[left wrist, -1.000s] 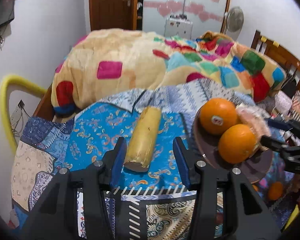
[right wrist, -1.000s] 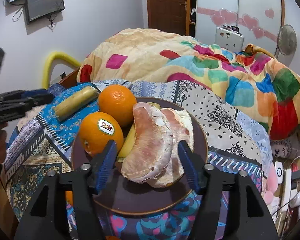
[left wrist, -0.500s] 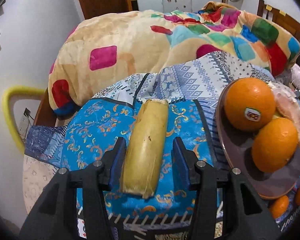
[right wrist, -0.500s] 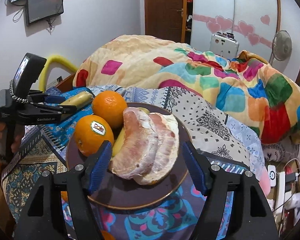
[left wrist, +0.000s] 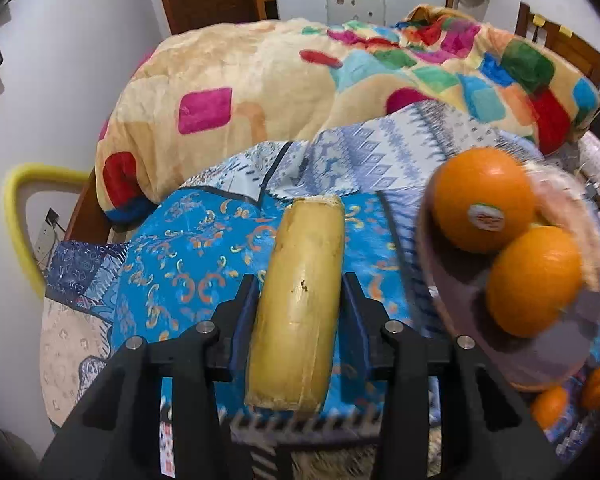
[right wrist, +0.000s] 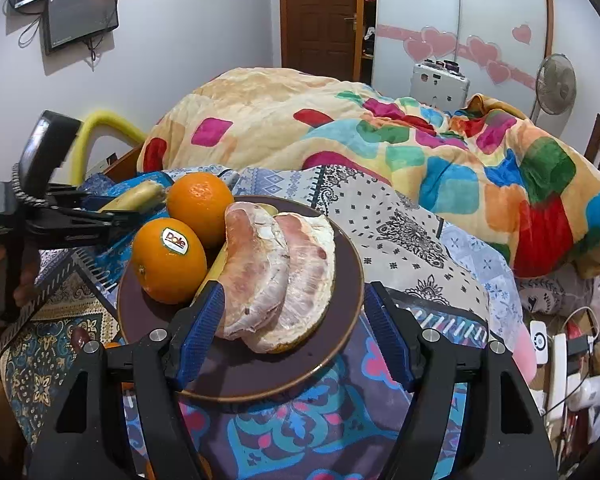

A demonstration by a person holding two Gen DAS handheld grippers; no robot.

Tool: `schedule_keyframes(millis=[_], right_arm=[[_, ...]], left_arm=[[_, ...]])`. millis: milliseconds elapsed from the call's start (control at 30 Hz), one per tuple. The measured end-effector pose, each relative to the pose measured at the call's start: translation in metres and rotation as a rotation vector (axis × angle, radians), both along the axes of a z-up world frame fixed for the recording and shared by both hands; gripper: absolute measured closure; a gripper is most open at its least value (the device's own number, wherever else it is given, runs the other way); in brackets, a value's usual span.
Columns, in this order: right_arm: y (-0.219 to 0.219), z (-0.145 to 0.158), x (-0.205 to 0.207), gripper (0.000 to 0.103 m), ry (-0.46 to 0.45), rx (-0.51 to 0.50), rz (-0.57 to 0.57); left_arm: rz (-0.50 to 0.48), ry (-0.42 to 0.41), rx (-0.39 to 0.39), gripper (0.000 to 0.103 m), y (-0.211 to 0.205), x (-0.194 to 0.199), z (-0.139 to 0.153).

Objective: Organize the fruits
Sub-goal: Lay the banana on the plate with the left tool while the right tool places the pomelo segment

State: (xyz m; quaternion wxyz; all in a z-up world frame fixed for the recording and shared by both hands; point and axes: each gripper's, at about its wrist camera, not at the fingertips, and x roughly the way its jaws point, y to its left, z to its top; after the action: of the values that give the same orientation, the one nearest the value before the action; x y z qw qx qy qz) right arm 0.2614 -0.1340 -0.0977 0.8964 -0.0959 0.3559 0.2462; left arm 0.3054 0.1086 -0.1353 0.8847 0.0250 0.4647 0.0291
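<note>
A yellow banana piece (left wrist: pixel 300 292) lies on the blue patterned cloth, and my left gripper (left wrist: pixel 300 300) is shut on it, its blue pads against both sides. A brown plate (right wrist: pixel 259 376) holds two oranges (right wrist: pixel 169 266) (right wrist: pixel 199 208), pomelo segments (right wrist: pixel 279 276) and a banana partly hidden under them. My right gripper (right wrist: pixel 291 332) is open, its fingers either side of the plate's near part, just above it. The plate with the oranges also shows in the left wrist view (left wrist: pixel 460 292). The left gripper and banana show at left in the right wrist view (right wrist: pixel 135 200).
A thick colourful blanket (right wrist: pixel 380 140) is heaped behind the cloths on the bed. Small oranges (left wrist: pixel 556 404) lie below the plate's near edge. A yellow padded rail (left wrist: pixel 15 220) stands at the left; a fan (right wrist: pixel 556 80) and clutter at the right.
My left gripper moved forward over the banana piece and closed on it. My right gripper drew back slightly from the plate and stayed open.
</note>
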Motion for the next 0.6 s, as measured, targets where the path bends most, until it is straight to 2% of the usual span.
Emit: schedule_keyframes(millis=[200,333,600], right_arm=[[-0.006,0.009,-0.01,0.034,-0.017,0.011,-0.004],[-0.011,0.015,-0.014,0.034,-0.031,0.024,-0.009],[-0.024,0.027,-0.015,0.034,-0.056,0.066,-0.023]], left_arm=[[-0.035,-0.072,-0.047,0.062,-0.019,-0.029,0.042],[-0.084,-0.112,-0.066,0.062,-0.048,-0.041,0.066],[-0.171,-0.112,-0.116,0.063,-0.102,-0.03,0.075]])
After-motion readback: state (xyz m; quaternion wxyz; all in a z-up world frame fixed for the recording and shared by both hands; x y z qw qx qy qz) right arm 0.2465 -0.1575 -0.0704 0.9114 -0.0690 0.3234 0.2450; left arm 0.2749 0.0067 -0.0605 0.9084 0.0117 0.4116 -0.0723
